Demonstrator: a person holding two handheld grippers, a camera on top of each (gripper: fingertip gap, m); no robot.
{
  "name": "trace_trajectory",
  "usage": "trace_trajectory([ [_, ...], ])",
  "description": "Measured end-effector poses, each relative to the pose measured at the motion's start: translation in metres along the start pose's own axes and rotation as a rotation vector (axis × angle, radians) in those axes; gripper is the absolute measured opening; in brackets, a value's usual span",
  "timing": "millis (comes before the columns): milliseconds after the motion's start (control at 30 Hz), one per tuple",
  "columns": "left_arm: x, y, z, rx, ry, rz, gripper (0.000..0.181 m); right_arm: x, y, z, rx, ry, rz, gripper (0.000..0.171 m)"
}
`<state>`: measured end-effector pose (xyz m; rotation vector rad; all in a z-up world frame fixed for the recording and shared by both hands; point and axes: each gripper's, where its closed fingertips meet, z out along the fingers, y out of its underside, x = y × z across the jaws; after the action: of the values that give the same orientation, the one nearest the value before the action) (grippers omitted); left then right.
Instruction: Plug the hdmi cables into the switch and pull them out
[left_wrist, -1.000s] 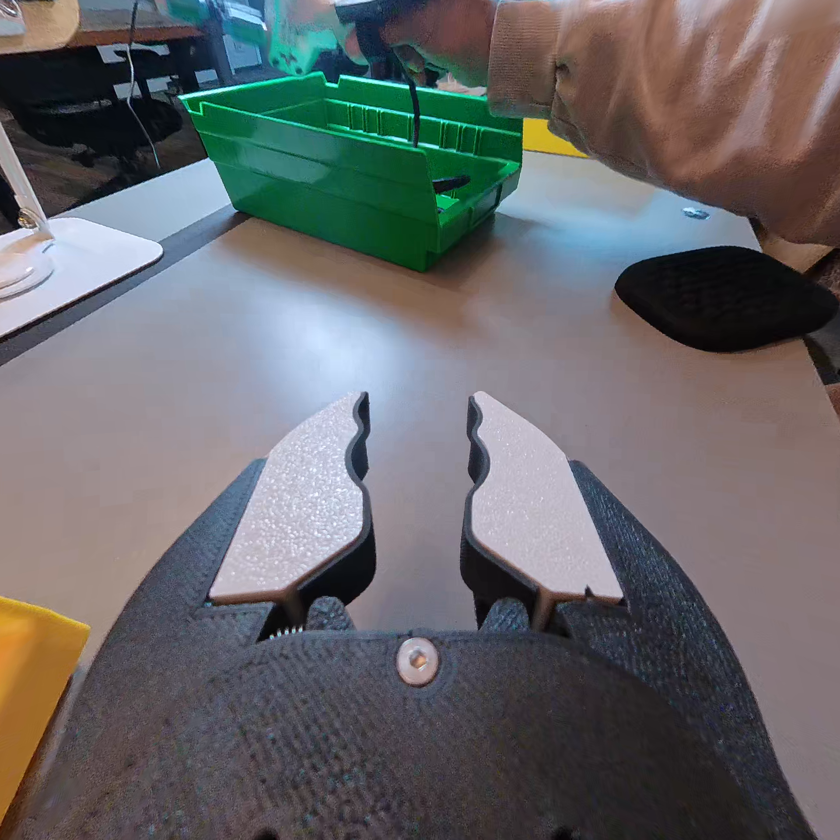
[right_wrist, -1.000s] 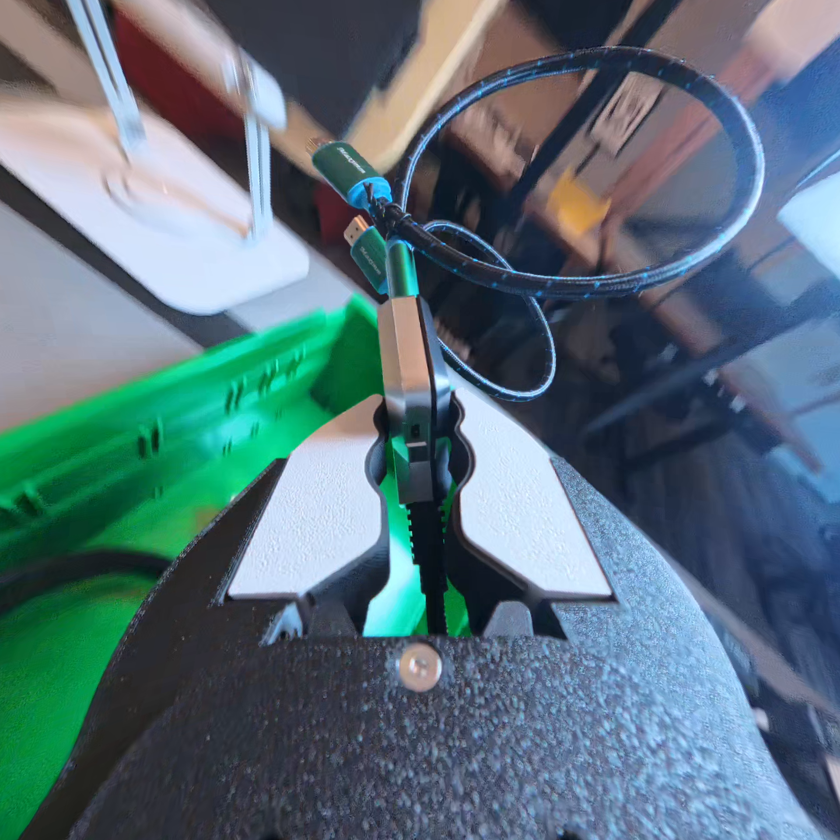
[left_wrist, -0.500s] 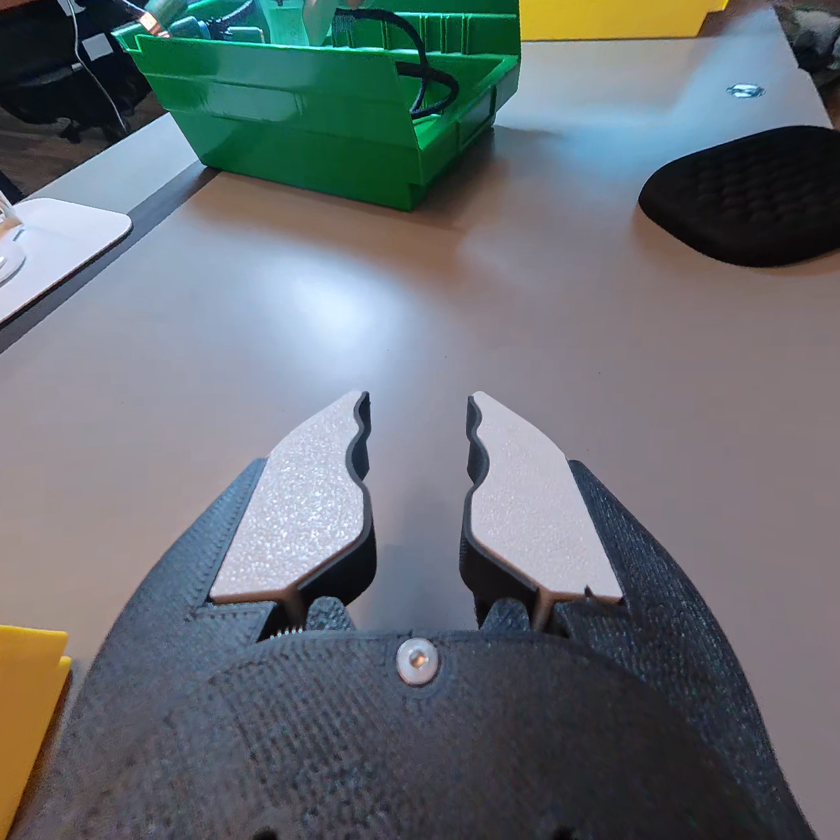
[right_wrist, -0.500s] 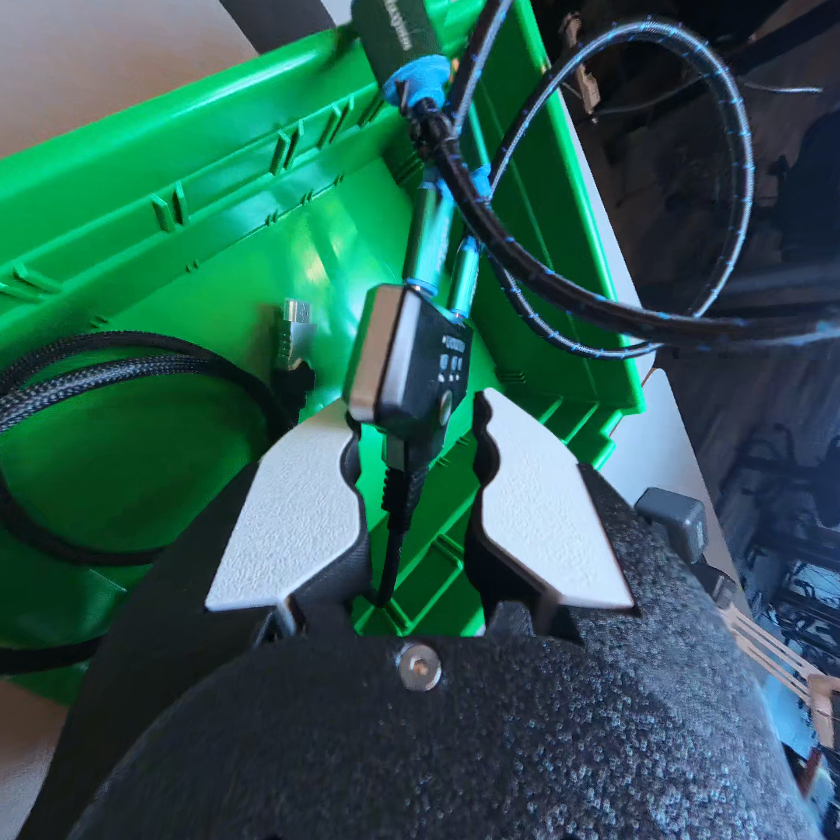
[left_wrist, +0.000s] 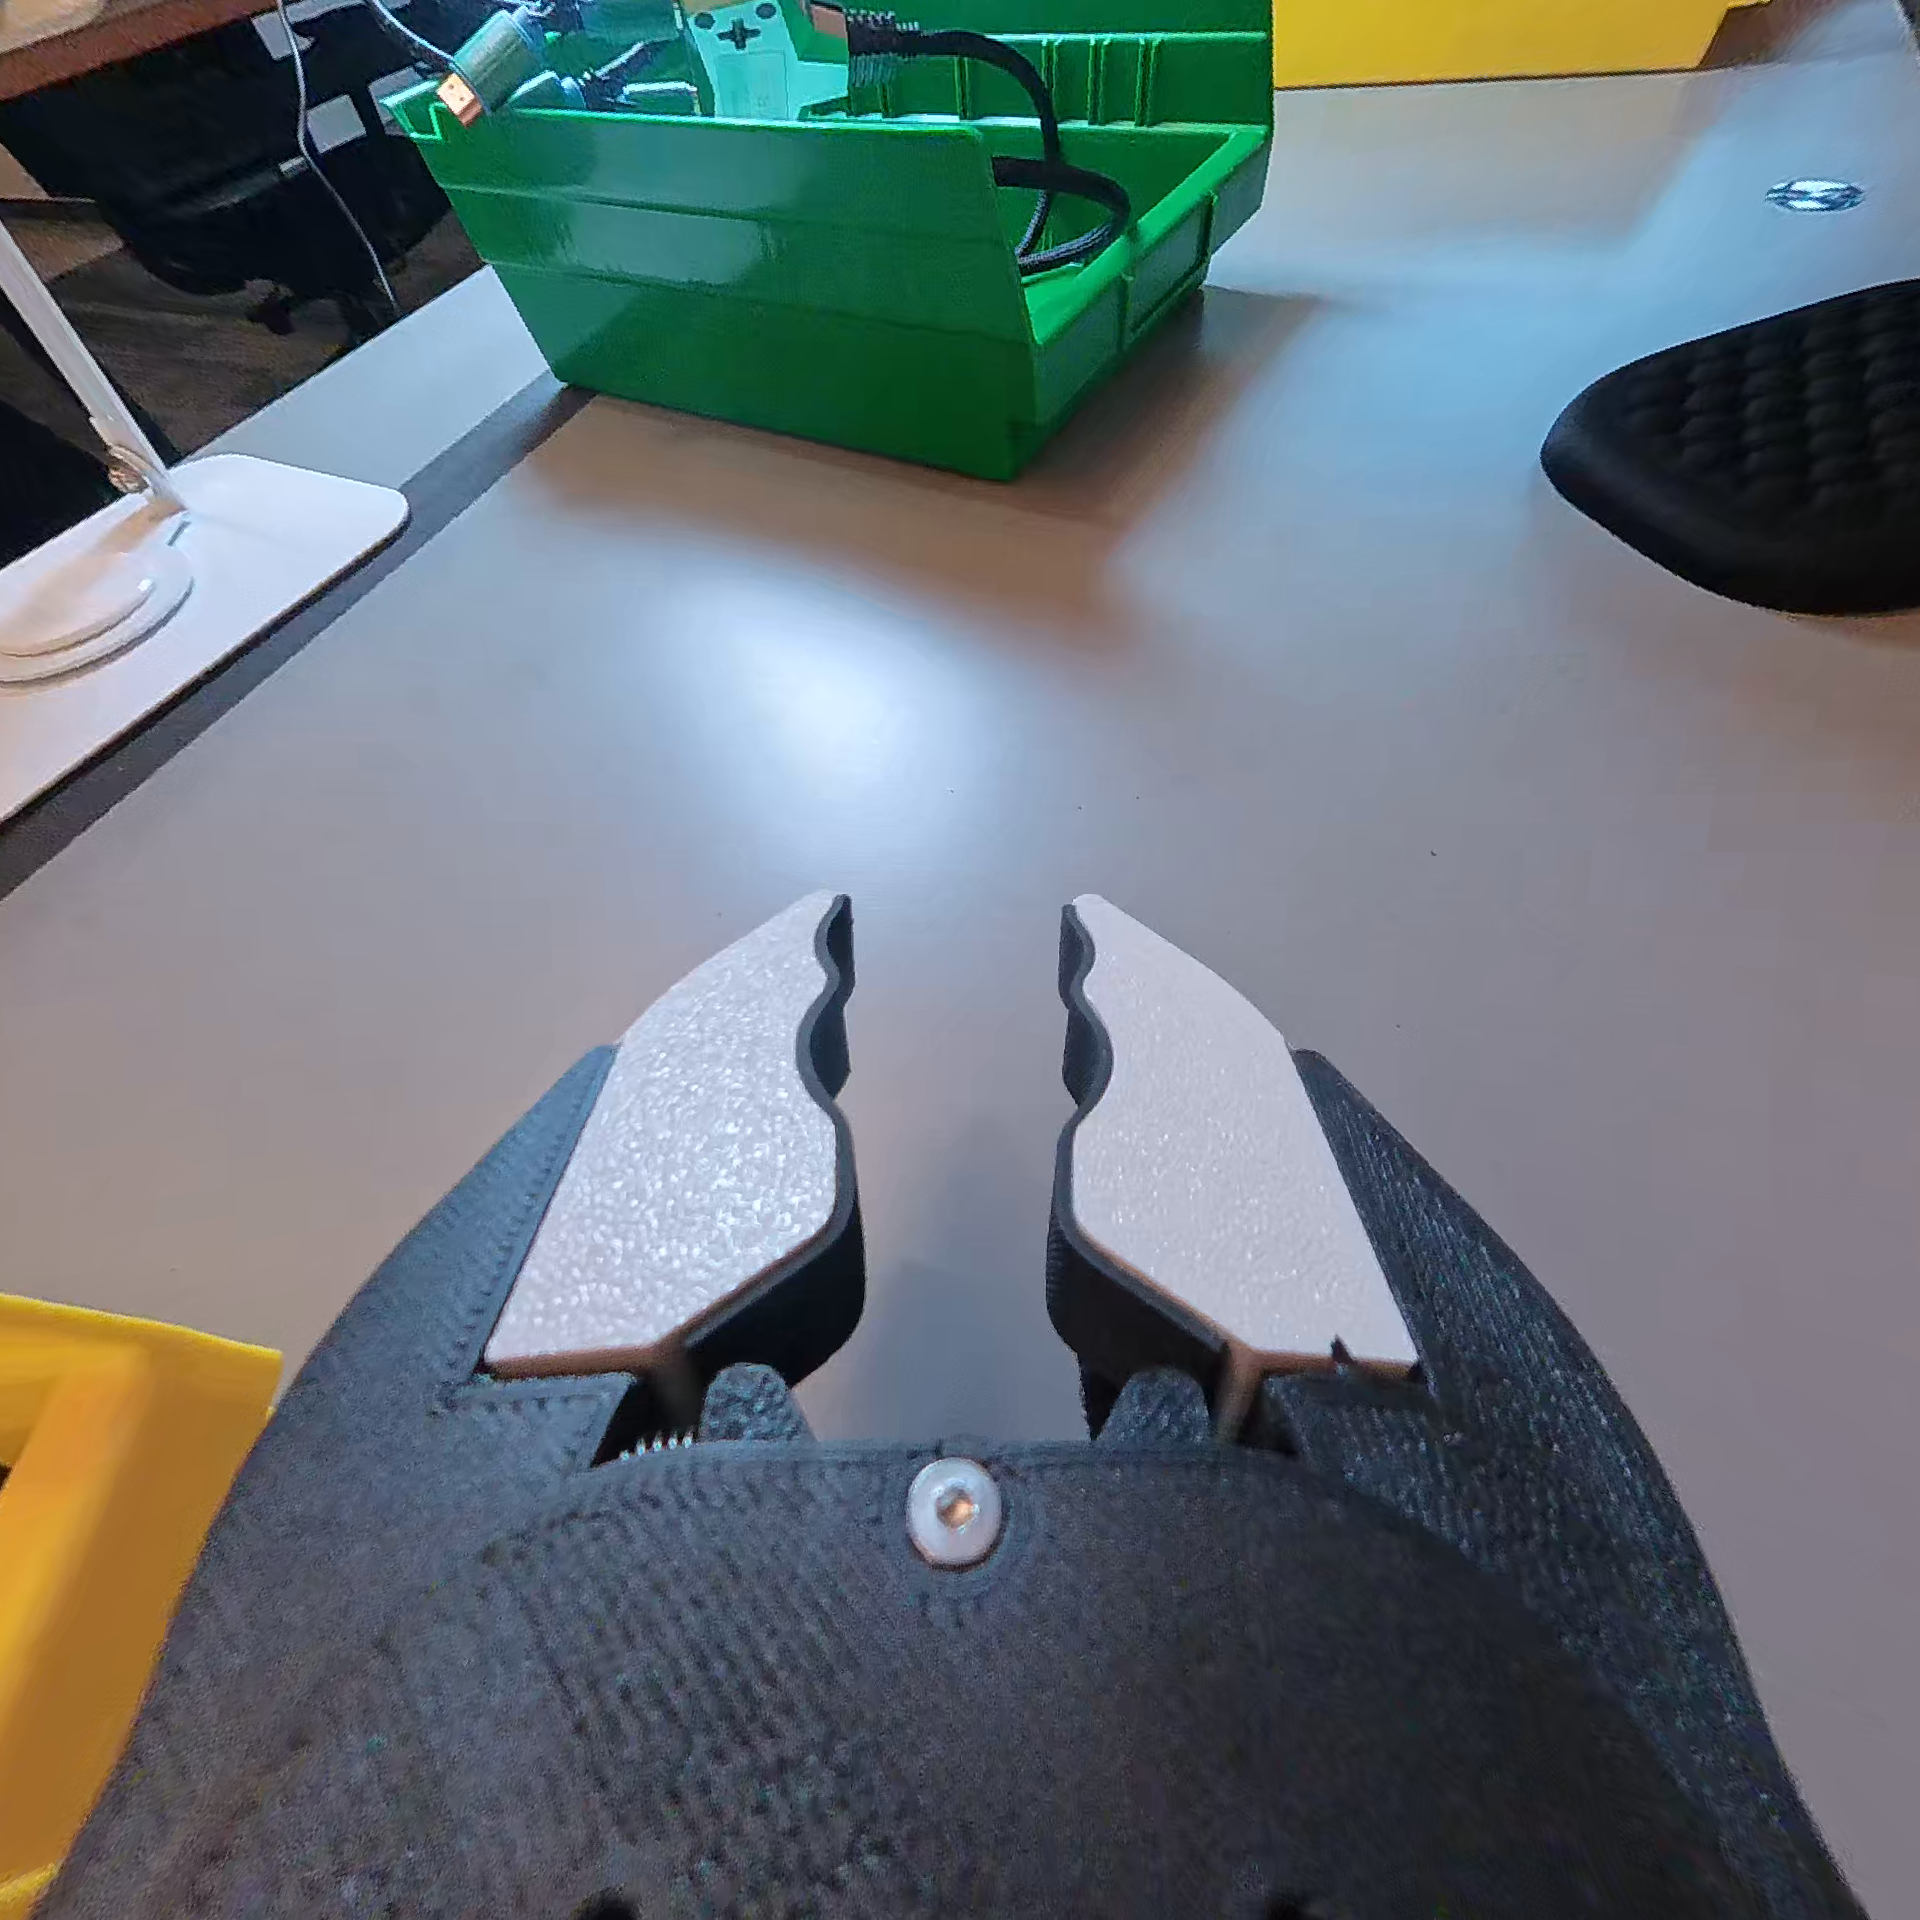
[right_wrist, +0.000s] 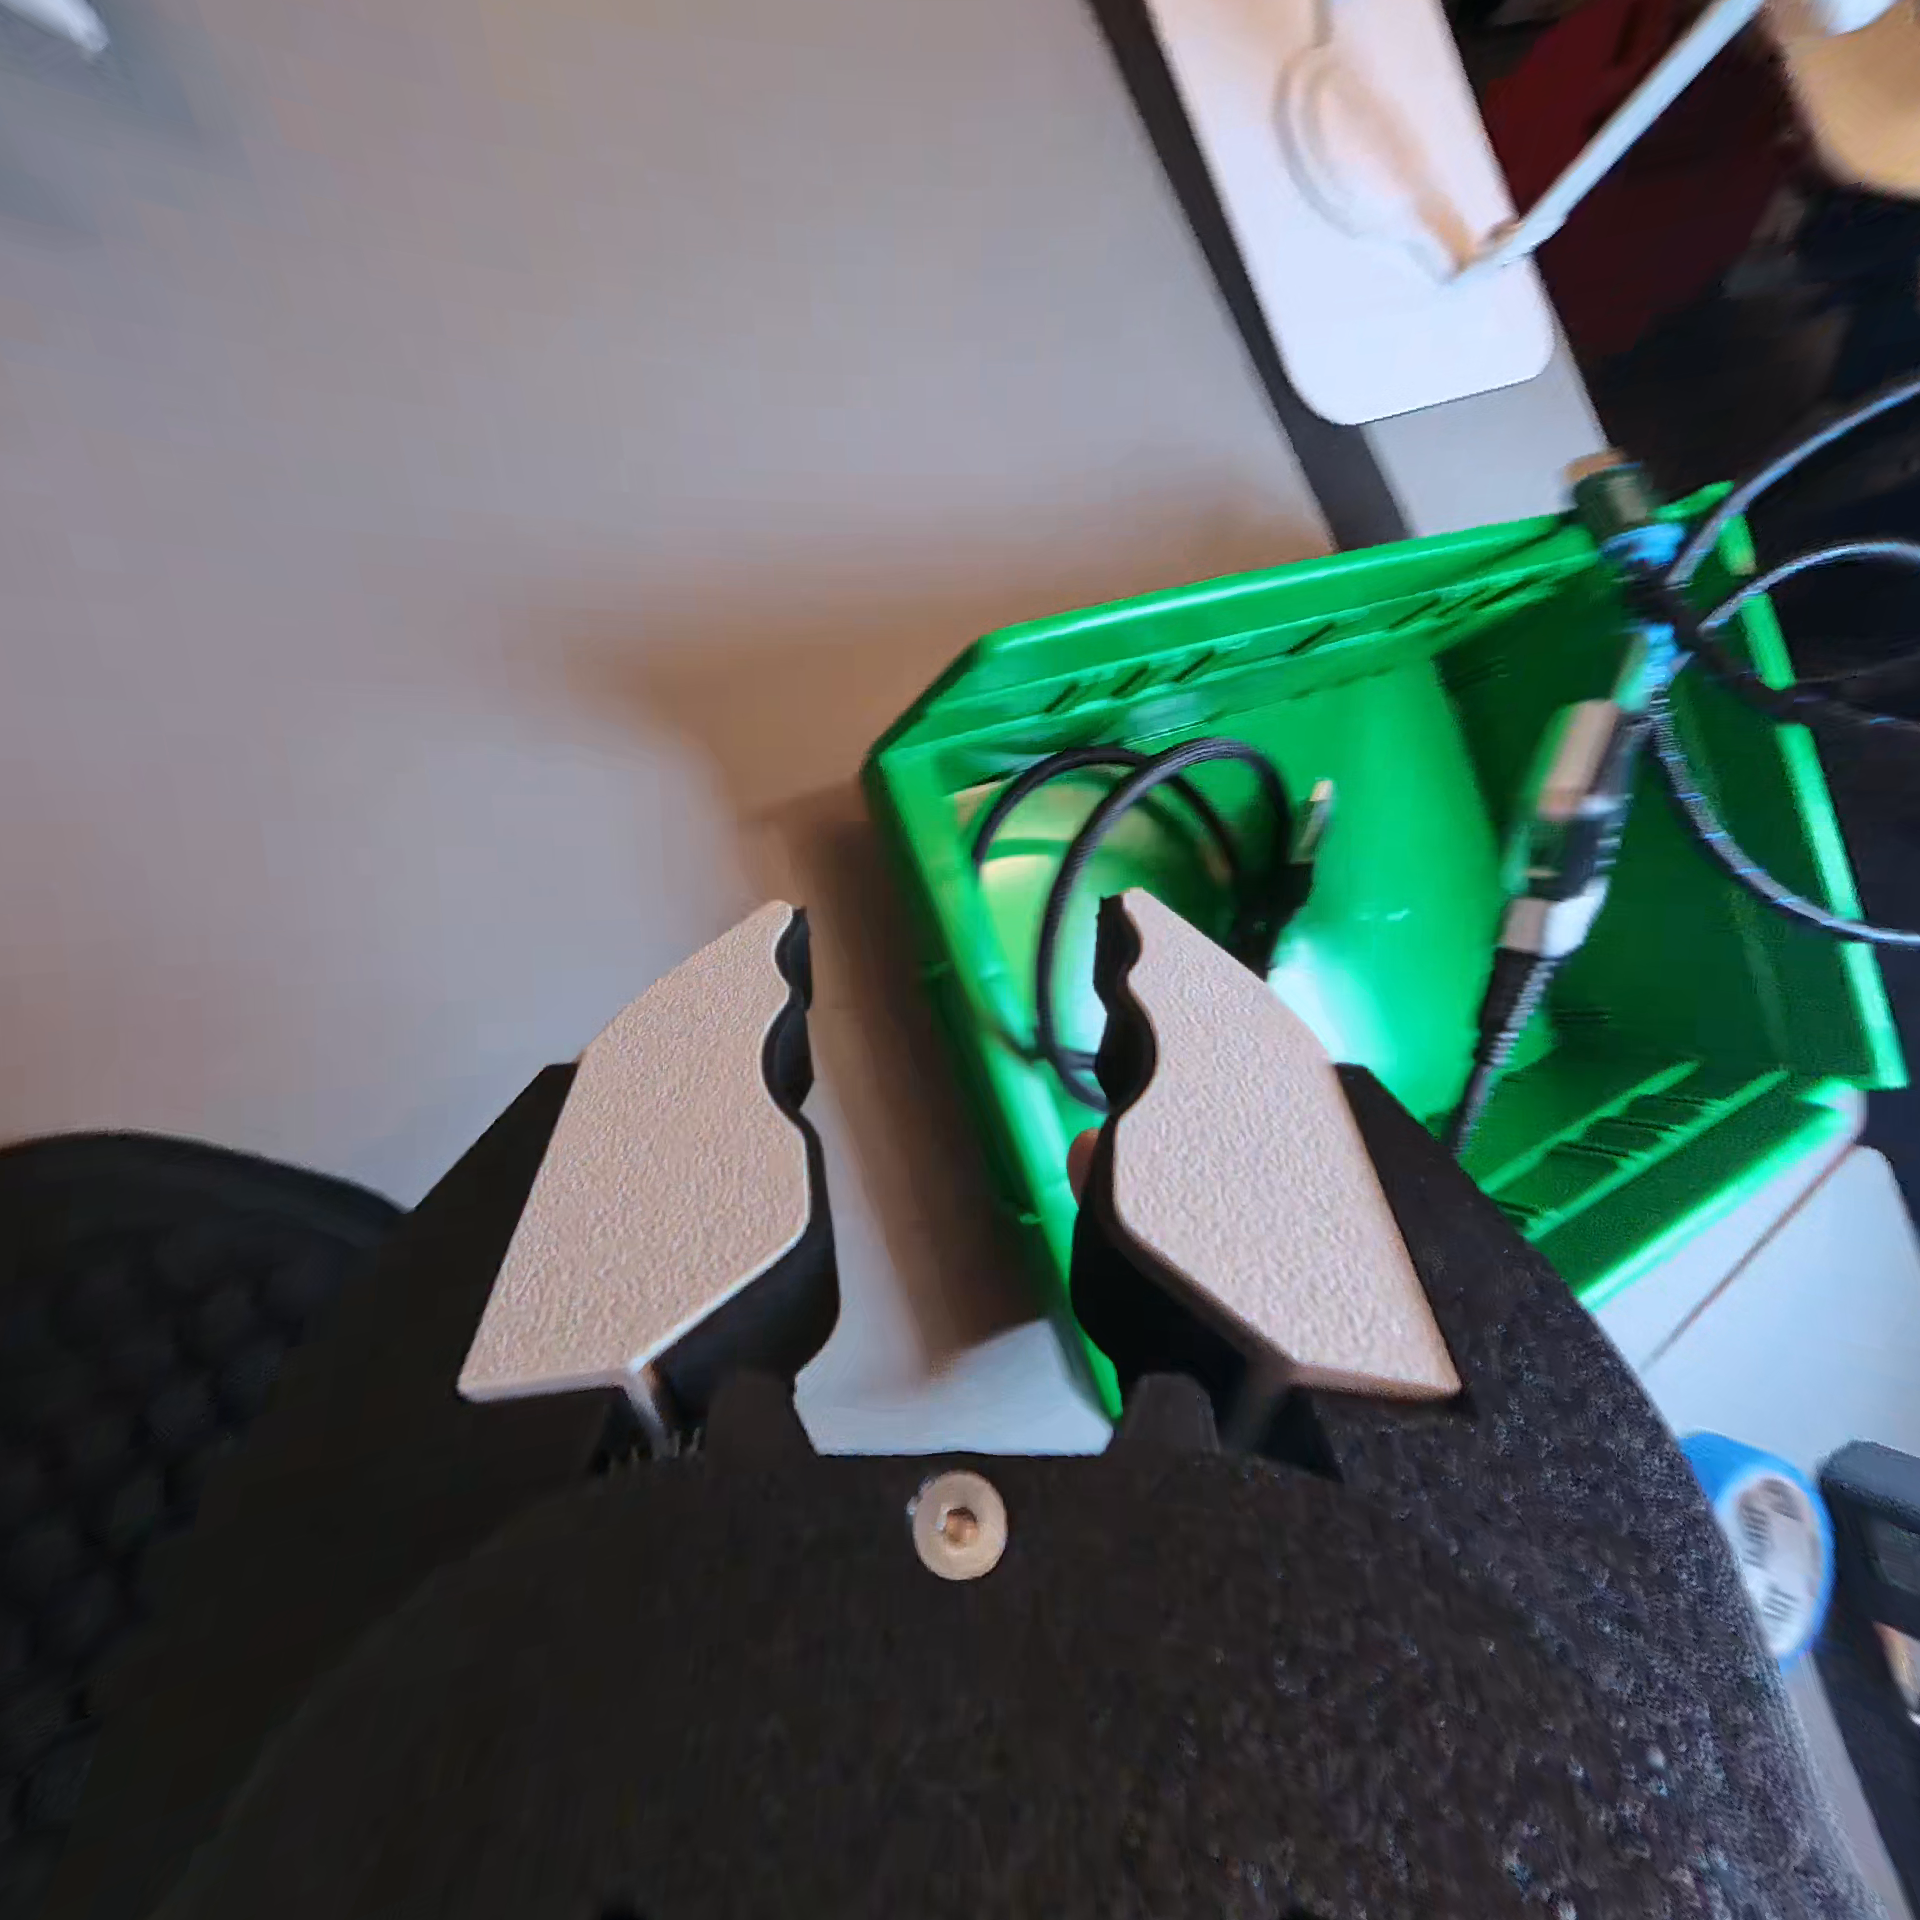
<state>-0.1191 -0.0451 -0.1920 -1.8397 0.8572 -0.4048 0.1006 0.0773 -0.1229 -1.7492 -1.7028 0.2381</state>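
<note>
The green bin (right_wrist: 1195, 644) holds the grey HDMI switch (right_wrist: 1571, 800), which lies inside with braided cables (right_wrist: 1766, 862) still plugged in. A coiled black cable (right_wrist: 1143, 790) lies in the bin's other end. My right gripper (right_wrist: 951, 925) is open and empty, above the table just beside the bin. My left gripper (left_wrist: 956, 914) is open and empty over the bare table, well short of the bin (left_wrist: 831, 312). A green HDMI plug (left_wrist: 473, 88) sticks out over the bin's far left corner, and a black cable (left_wrist: 1049, 156) loops inside.
A black textured pad (left_wrist: 1766, 447) lies at the right. A white lamp base (left_wrist: 156, 561) sits at the left edge. A yellow bin (left_wrist: 83, 1507) is at my lower left. A blue tape roll (right_wrist: 1766, 1538) is near the right gripper. My hands' fingertips stand some 25 cm from each other.
My right gripper opened, let go of the switch into the green bin, and drew back out to beside it. The left gripper stayed open and shifted only slightly.
</note>
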Motion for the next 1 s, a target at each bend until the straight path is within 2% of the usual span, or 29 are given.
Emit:
trace_trajectory([
  [133, -0.005, 0.0, -0.001, 0.006, -0.036, 0.01, 0.035, -0.04, 0.034, 0.011, -0.035, -0.01, -0.021, 0.053],
  [300, -0.013, 0.006, -0.001, -0.009, -0.074, 0.001, 0.033, -0.026, 0.076, 0.032, -0.173, 0.123, -0.112, 0.056],
  [433, -0.017, 0.01, 0.0, -0.026, -0.098, 0.014, 0.033, -0.007, 0.082, 0.043, -0.212, 0.165, -0.16, 0.05],
  [633, -0.02, 0.012, -0.001, -0.036, -0.119, 0.025, 0.032, 0.018, 0.091, 0.062, -0.271, 0.21, -0.232, 0.031],
  [867, -0.025, 0.005, -0.006, -0.009, -0.141, 0.016, 0.033, 0.036, 0.094, 0.067, -0.284, 0.278, -0.157, 0.032],
  [1000, -0.046, -0.015, -0.029, 0.023, -0.232, 0.043, 0.034, 0.031, 0.085, 0.059, -0.254, 0.3, -0.123, 0.035],
])
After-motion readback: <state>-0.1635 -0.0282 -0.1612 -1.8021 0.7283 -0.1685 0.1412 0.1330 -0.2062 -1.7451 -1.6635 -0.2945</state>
